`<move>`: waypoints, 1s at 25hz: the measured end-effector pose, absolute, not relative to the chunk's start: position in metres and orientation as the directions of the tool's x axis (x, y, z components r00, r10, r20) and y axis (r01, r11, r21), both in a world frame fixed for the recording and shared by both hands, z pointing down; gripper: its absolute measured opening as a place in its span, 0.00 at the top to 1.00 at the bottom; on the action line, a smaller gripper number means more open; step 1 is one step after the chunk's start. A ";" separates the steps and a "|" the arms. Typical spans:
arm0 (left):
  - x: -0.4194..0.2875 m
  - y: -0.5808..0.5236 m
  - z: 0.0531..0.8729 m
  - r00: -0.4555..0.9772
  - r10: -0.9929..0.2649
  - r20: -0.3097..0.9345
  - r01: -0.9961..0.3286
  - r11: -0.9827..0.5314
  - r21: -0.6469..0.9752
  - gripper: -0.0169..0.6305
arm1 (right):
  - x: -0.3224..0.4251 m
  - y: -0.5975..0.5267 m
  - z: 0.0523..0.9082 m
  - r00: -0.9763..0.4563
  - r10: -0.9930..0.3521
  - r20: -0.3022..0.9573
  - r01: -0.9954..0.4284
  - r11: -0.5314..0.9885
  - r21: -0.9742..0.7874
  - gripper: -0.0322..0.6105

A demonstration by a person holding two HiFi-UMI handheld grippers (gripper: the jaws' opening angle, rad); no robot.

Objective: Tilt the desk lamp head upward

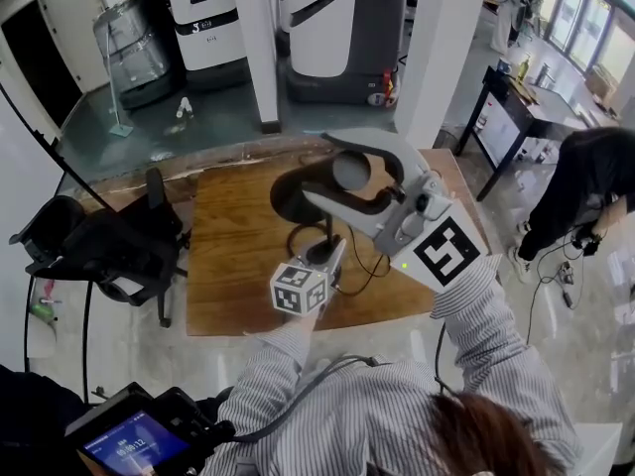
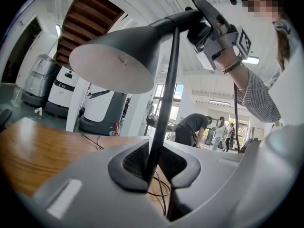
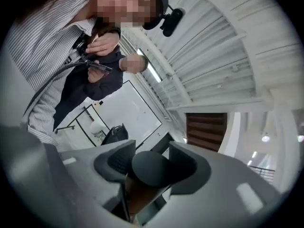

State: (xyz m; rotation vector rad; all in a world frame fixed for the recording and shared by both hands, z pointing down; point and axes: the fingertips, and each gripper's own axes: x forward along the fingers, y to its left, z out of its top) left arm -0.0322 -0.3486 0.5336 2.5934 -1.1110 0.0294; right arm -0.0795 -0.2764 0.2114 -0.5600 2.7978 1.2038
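Note:
A black desk lamp stands on the wooden table. My left gripper is shut on its thin stem, which runs up between the pads in the left gripper view. The cone shade hangs above, its opening facing down and left. My right gripper reaches over the lamp head from the right. In the right gripper view the head's rounded back fills the gap of the right gripper and touches both pads. The lamp's base is hidden.
The lamp's cable loops across the table toward the right. A black office chair stands left of the table. White pillars and parked machines line the back. A dark side table and a bent-over person are at the right.

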 end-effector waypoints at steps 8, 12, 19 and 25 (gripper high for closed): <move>-0.032 -0.350 0.536 0.695 -0.699 0.167 -0.712 -0.637 0.295 0.90 | -0.072 -0.254 0.236 -0.845 -0.401 -0.353 -0.500 0.362 0.787 0.62; -0.032 -0.351 0.535 0.689 -0.706 0.164 -0.716 -0.628 0.305 0.89 | -0.068 -0.245 0.253 -0.816 -0.435 -0.379 -0.528 0.296 0.796 0.63; -0.029 -0.350 0.534 0.681 -0.710 0.177 -0.724 -0.618 0.308 0.89 | -0.061 -0.238 0.279 -0.784 -0.482 -0.391 -0.577 0.333 0.746 0.63; -0.032 -0.350 0.534 0.677 -0.714 0.177 -0.727 -0.612 0.311 0.89 | -0.064 -0.238 0.300 -0.779 -0.501 -0.377 -0.598 0.412 0.688 0.63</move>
